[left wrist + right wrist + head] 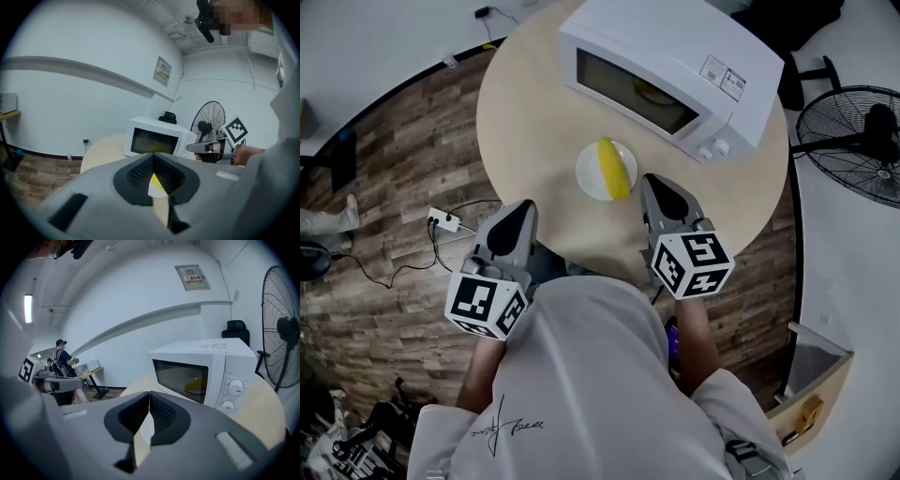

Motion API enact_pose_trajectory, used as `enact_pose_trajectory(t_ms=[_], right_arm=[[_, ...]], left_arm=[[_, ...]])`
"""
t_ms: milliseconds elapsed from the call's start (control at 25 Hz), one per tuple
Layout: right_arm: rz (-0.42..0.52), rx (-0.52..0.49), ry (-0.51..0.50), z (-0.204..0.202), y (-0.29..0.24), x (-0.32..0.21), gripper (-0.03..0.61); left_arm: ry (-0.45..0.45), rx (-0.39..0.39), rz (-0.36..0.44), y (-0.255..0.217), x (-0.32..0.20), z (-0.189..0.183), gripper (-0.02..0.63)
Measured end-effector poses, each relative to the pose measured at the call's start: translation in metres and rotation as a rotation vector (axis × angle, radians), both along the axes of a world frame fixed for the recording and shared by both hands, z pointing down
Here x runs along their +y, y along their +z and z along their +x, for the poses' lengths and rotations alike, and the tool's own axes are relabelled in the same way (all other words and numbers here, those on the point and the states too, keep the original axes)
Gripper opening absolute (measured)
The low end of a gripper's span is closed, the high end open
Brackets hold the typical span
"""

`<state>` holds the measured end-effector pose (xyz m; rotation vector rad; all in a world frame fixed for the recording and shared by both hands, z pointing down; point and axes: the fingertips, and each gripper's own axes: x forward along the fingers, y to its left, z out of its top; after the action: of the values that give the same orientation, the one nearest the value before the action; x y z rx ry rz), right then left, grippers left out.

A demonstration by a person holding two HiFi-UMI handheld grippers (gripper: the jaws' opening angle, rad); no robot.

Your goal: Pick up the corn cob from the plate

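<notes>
A yellow corn cob lies on a small white plate near the middle of the round table. My right gripper is shut and empty, its tip just right of the plate. My left gripper hangs by the table's near edge, left of the plate and apart from it, its jaws meeting at the tip. In the left gripper view the corn cob and plate show through the gap below the shut left gripper. The right gripper points toward the microwave.
A white microwave stands behind the plate with its door shut and something yellow inside. A standing fan is at the right, off the table. A power strip and cables lie on the wooden floor at the left.
</notes>
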<state>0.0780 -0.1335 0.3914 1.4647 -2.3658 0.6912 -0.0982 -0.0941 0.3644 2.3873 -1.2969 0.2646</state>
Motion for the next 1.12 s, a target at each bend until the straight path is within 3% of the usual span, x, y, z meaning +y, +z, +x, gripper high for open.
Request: enact_pose_trajectory(t_ms=[1120], right_arm=[[-0.171, 0.052, -0.056, -0.022, 0.078, -0.044, 0.043]], left_arm=[[-0.003, -0.012, -0.086, 0.026, -0.020, -0.019, -0.006]])
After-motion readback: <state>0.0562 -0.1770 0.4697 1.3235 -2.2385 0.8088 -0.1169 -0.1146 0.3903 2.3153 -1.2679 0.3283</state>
